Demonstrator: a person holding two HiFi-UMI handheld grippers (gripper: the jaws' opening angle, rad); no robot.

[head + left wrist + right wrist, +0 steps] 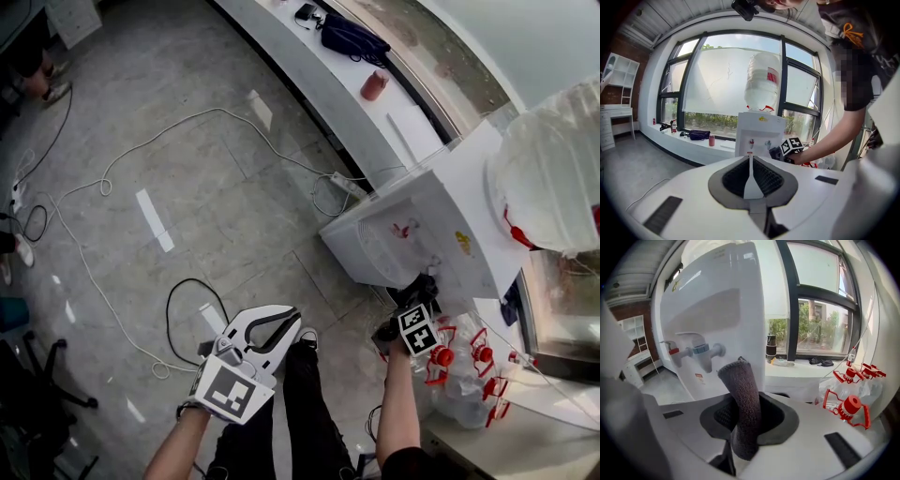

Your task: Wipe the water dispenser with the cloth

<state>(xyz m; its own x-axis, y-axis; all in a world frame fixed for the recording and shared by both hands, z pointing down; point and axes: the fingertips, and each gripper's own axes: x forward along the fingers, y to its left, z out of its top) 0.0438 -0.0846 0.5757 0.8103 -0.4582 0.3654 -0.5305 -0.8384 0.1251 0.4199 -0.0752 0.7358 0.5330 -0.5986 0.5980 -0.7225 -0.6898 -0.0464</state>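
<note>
Right gripper point(745, 427) clamped on grey cloth point(743, 399), water dispenser point(717, 310) just ahead; left gripper point(750, 180) closed, empty; wiping judged barely started, most surfaces remaining.

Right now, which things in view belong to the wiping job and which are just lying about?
Job: white water dispenser; dark grey fuzzy cloth, clamped in the right gripper.
Lying about: white cable on the floor; red cup and dark bag on the white ledge; clear red-capped bottles.
</note>
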